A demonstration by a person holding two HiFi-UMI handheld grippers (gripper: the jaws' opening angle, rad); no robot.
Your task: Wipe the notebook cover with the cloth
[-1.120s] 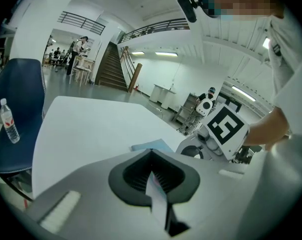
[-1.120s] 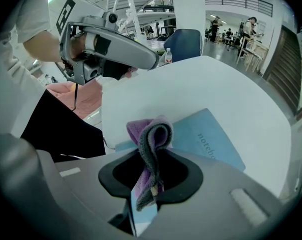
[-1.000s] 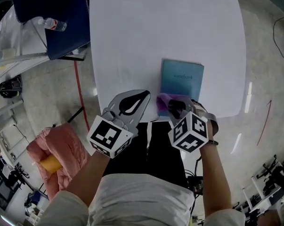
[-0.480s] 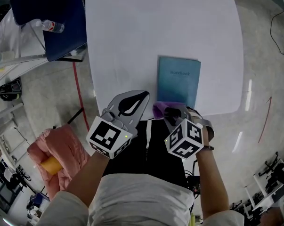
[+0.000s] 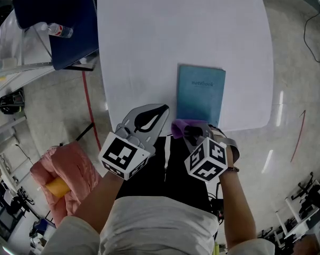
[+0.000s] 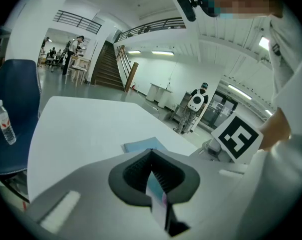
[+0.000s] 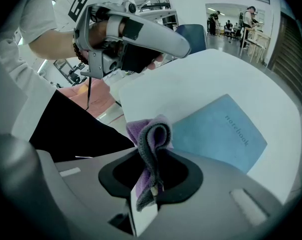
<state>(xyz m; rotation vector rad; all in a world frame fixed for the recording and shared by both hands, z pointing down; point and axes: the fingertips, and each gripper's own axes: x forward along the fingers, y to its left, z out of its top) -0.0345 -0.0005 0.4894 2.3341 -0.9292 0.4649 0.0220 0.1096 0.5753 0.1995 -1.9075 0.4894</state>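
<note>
right claw (image 5: 189,129) pinches the limp cloth (image 7: 152,134) beside the notebook (image 5: 200,93); left claw (image 5: 158,110) closed, empty. the light notebook may slide.

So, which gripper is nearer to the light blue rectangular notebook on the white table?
Right. The right gripper, shut on the purple cloth, is at the blue notebook's near edge. The left gripper, shut and empty, is farther off, left of that edge.

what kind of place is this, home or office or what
Likely a big open lab or workshop hall, not a home: a wide staircase up to a railed mezzanine, people gathered in the back, and a polished floor with a loose cable.
</note>
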